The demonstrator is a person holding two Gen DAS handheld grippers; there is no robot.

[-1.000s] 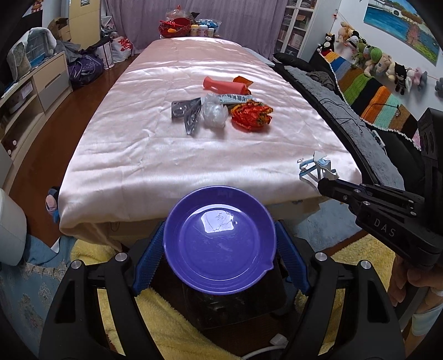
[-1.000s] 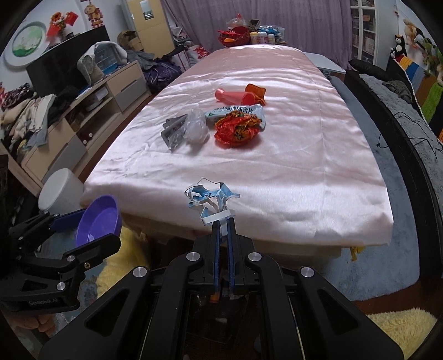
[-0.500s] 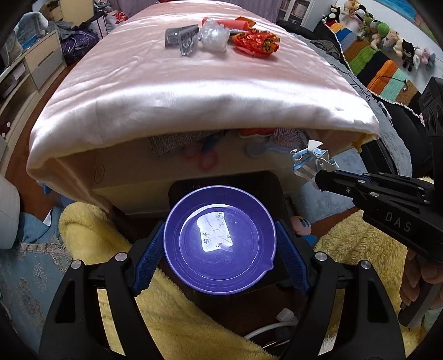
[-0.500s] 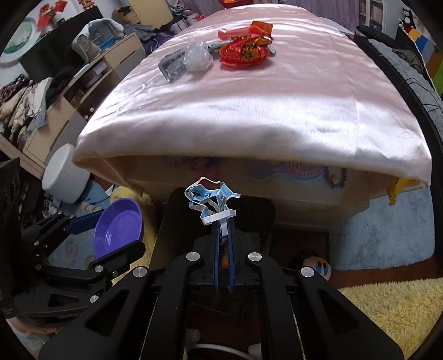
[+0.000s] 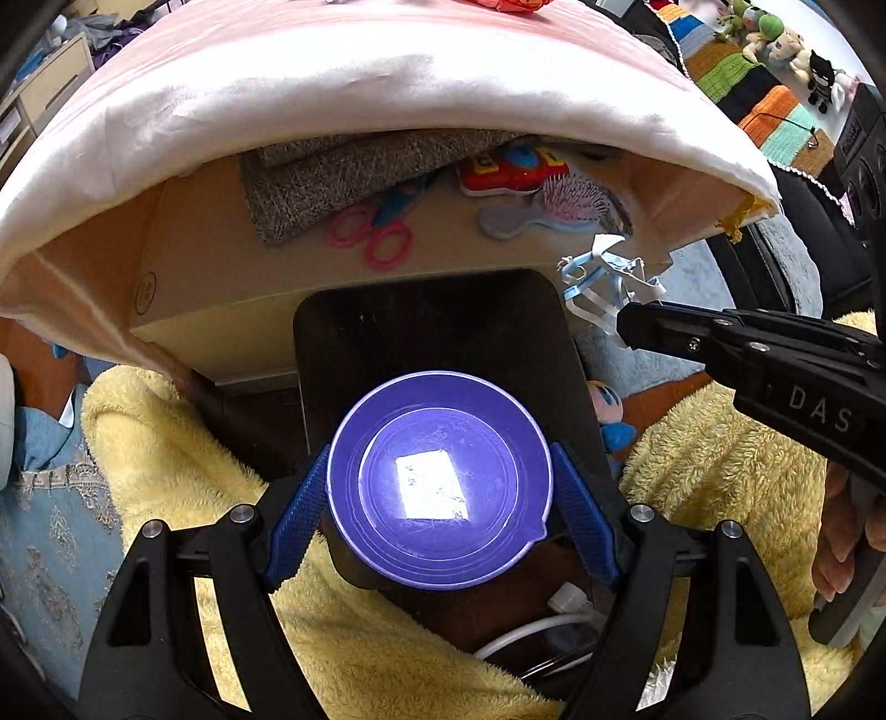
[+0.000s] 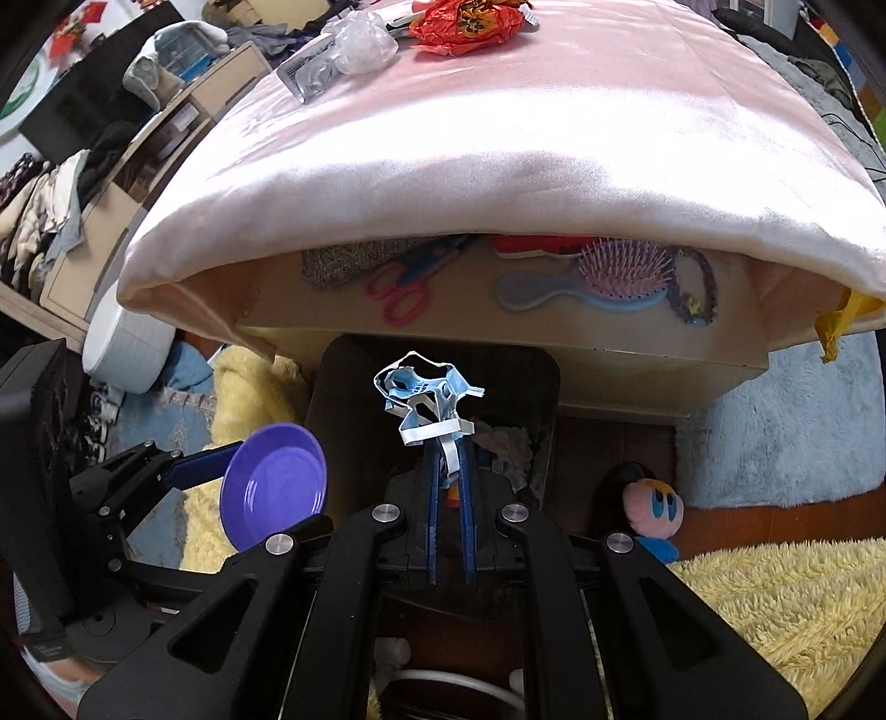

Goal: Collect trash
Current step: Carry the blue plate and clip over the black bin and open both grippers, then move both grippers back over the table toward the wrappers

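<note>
While both grippers tilt steeply down in front of the table, each has something in its jaws. The left gripper stands wide, its blue pads pressed against either side of a purple plate, which it holds flat toward the camera with a bright glare at its middle. The right gripper is nearly shut, its jaws just starting to part, and a crumpled strip of blue and white wrapper still sticks up from between the fingertips. From the left wrist view the same wrapper shows at the tip of the right gripper, just right of the bin.

A black bin sits on the floor under the table edge, and both the plate and the wrapper hang over its mouth. Something pale and crumpled lies inside the bin at its right side, though the view is too dark to say what it is.

More trash lies on the pink cloth of the table, well apart from the grippers: a red wrapper, a clear plastic wad and a clear blister pack. Below the cloth's edge, a hairbrush and pink-handled scissors lie on a cardboard box. A yellow fluffy rug surrounds the bin, and a pink plush toy sits to its right.
</note>
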